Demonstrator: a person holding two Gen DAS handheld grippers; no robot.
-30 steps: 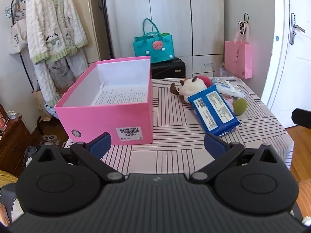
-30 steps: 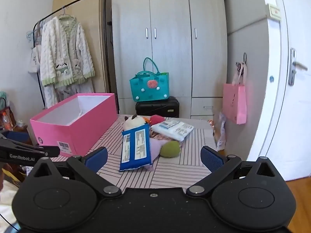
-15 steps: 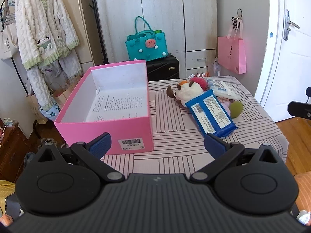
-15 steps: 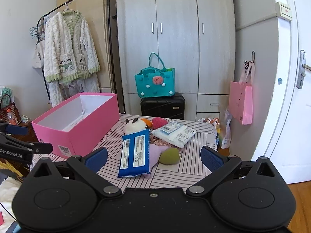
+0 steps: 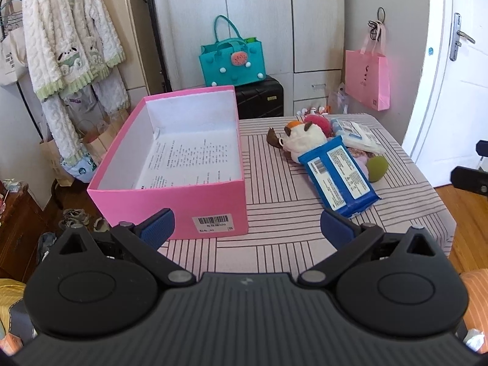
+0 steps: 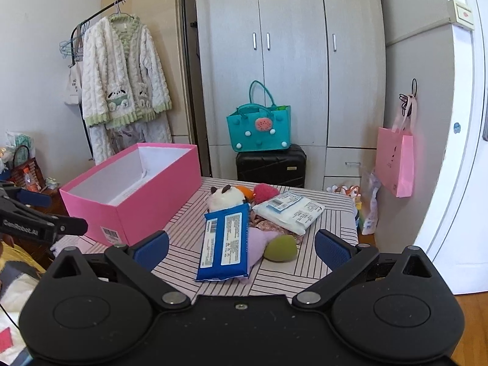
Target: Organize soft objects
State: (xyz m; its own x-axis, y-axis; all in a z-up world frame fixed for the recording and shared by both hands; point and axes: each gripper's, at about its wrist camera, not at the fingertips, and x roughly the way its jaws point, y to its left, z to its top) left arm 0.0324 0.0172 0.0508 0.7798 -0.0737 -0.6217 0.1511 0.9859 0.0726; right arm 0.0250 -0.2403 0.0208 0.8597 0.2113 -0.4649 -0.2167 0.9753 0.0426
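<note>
Two tools, the left tool and right tool, hang released and empty, so we reach first for the blue pack topping the tabletop pile beside the pink box

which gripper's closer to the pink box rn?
Left. The left gripper hovers open just before the pink box, at its near end. The right gripper faces the blue wipes pack, further right.

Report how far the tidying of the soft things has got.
Done: nothing; the pink box holds only a printed sheet. In hand: nothing; left gripper and right gripper are open and empty. Left: blue pack, white pack, plush toy and green sponge lie piled on the table.
</note>
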